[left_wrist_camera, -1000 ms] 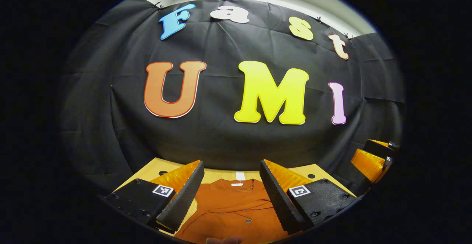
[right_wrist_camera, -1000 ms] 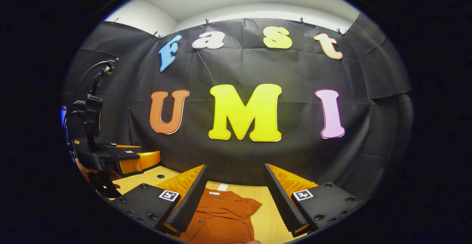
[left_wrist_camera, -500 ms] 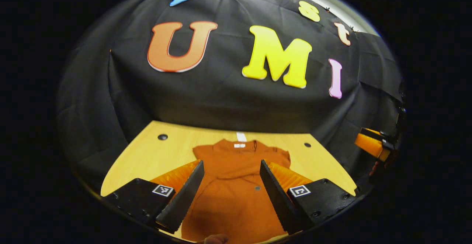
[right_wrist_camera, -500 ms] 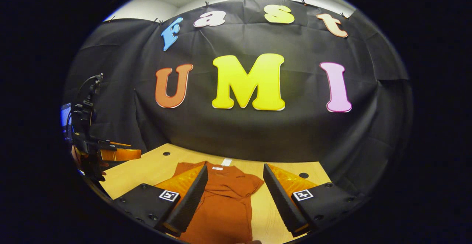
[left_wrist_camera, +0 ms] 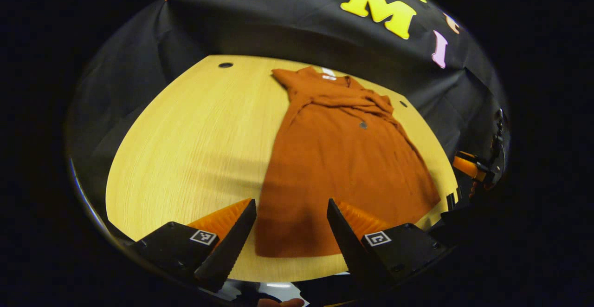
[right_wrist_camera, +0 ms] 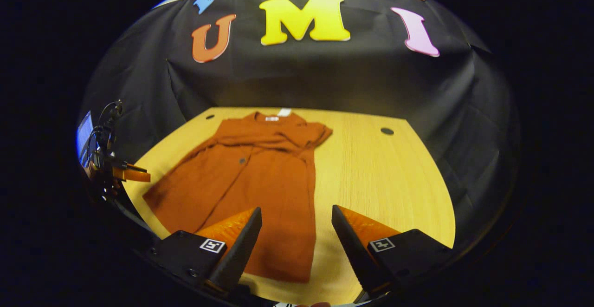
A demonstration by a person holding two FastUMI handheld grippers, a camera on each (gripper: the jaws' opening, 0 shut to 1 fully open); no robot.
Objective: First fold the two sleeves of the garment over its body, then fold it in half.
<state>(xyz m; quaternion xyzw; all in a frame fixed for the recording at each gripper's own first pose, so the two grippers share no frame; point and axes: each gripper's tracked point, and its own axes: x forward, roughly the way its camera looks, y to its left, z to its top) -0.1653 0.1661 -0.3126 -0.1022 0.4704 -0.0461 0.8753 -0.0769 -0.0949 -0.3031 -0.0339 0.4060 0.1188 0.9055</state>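
A rust-orange garment (left_wrist_camera: 338,158) lies flat on the wooden table (left_wrist_camera: 195,140), collar toward the far wall, both sleeves folded across its chest. In the right gripper view the same garment (right_wrist_camera: 260,172) stretches from the collar down to its hem near my fingers. My left gripper (left_wrist_camera: 290,235) hovers open above the hem's left corner, nothing between its fingers. My right gripper (right_wrist_camera: 294,246) is open above the hem's right corner, holding nothing. The other gripper (right_wrist_camera: 125,174) shows at the far left of the right gripper view, and at the right edge (left_wrist_camera: 471,167) of the left gripper view.
Black cloth backs the table on its far side and flanks. Small round holes (right_wrist_camera: 386,131) sit in the tabletop near the far corners. Bare wood lies to the left of the garment in the left gripper view and to its right (right_wrist_camera: 380,177) in the right gripper view.
Both cameras have tilted down from the wall to the table. The whole garment has come into sight, and both grippers now hang over its hem. Both stayed open.
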